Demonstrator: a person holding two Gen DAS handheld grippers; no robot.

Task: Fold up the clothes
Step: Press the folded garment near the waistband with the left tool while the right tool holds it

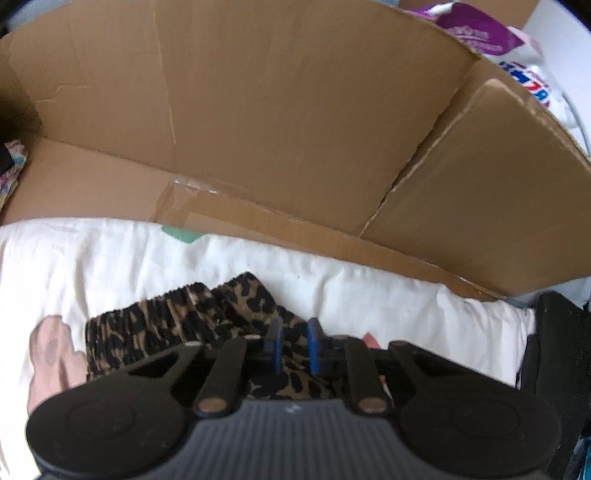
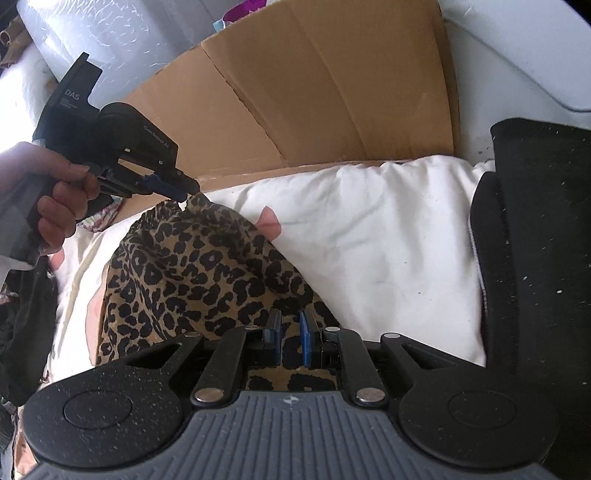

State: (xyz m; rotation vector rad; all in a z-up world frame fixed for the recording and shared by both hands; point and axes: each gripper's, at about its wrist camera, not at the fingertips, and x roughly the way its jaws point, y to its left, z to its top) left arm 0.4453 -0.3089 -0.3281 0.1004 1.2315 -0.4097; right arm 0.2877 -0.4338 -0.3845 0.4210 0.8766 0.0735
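A leopard-print garment (image 1: 177, 317) with an elastic, gathered waistband lies bunched on a white cushion (image 1: 110, 258). My left gripper (image 1: 294, 332) points steeply down, its blue pads close together with a fold of the print between them. In the right wrist view, the left gripper (image 2: 184, 192) pinches the top edge of the leopard-print garment (image 2: 192, 273) near the waistband, and a person's hand (image 2: 62, 199) holds its handle. My right gripper (image 2: 290, 325) is at the near end of the same garment, its pads shut on the fabric. The cloth stretches between both grippers.
A large open cardboard box (image 1: 277, 110) stands right behind the cushion, also as the cardboard box (image 2: 314, 92). A black garment (image 2: 535, 240) lies at the right edge of the white cushion (image 2: 369, 240). Purple and white bags (image 1: 476, 33) sit beyond the box.
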